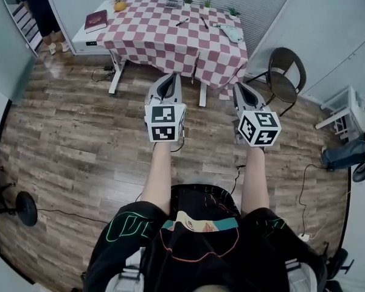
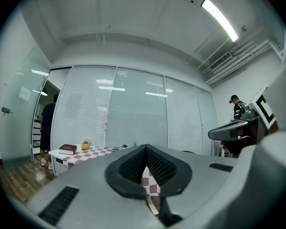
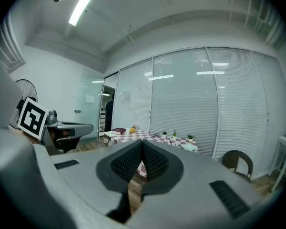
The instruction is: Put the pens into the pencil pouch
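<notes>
- Red-and-white checked cloth (image 1: 164, 38) covered the table at the far side of the room; a wood-plank floor (image 1: 67, 145) lay between it and the person
- First pen (image 1: 182, 22), dark, lay on the cloth towards its far edge; second pen (image 1: 204, 22) lay just right of it, the two apart
- Pale green pencil pouch (image 1: 233, 33) lay near the right end of the cloth, right of both pens and touching neither
- Left gripper (image 1: 169, 79) was held out level over the floor, well short of the table; jaws clenched together with nothing between them, and past the pads (image 2: 133, 166) only cloth and floor showed
- Right gripper (image 1: 240, 87) was beside it, also over the floor and well apart from pens and pouch; jaws likewise pressed together, empty
- Dark red book (image 1: 95, 20) lay on the bare white surface at the left end; a yellow-orange round object (image 1: 119, 5) stood near it
- Small potted plants (image 1: 207, 3) stood along the far edge
- Dark chair (image 1: 288, 75) stood right of the table
</notes>
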A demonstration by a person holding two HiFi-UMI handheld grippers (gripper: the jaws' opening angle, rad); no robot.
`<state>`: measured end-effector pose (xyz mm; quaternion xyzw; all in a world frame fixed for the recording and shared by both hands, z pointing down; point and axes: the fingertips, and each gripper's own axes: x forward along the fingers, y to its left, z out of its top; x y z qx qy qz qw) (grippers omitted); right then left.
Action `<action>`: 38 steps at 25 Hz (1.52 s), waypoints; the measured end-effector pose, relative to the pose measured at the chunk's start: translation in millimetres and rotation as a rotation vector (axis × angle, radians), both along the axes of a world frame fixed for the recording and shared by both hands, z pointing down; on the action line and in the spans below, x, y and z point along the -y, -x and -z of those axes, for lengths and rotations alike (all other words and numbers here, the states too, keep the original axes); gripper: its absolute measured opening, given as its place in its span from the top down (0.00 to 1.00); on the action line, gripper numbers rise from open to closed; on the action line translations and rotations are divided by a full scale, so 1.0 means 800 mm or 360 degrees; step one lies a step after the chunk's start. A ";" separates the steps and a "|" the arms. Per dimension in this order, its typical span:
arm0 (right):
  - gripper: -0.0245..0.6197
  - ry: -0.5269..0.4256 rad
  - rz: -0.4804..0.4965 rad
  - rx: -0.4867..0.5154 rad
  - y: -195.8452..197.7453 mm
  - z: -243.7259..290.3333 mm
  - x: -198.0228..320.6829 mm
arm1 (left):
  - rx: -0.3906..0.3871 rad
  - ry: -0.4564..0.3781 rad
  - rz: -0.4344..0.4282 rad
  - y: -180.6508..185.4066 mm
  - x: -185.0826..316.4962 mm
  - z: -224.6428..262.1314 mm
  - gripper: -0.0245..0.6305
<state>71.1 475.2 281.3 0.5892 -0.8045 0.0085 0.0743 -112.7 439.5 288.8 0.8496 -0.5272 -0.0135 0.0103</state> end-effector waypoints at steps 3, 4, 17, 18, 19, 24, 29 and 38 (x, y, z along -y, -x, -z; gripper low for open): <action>0.96 0.0002 -0.0007 -0.0018 -0.003 0.004 0.007 | -0.0004 0.0005 -0.0017 -0.003 0.010 -0.001 0.96; 0.96 0.0002 0.0000 -0.0027 -0.002 0.005 0.009 | -0.0005 0.0006 -0.0020 -0.003 0.012 0.000 0.96; 0.96 -0.0031 0.0098 0.0004 -0.003 0.004 0.107 | 0.0001 -0.0023 0.0079 0.011 0.105 0.001 0.96; 0.96 -0.0017 0.0101 0.0013 -0.006 -0.002 0.119 | 0.0010 -0.0012 0.0085 0.010 0.117 -0.002 0.96; 0.96 -0.0003 0.0103 0.0029 -0.010 -0.008 0.131 | 0.0023 -0.0003 0.0088 0.007 0.127 -0.005 0.96; 0.96 0.0034 0.0125 0.0103 -0.029 -0.025 0.207 | 0.0073 0.0030 0.0079 -0.012 0.189 -0.023 0.96; 0.96 0.0140 0.0151 0.0121 -0.051 -0.053 0.289 | 0.0076 0.0132 0.0094 -0.035 0.264 -0.054 0.96; 0.96 0.0319 0.0080 0.0225 -0.129 -0.125 0.420 | 0.0128 0.0333 0.0074 -0.103 0.397 -0.128 0.96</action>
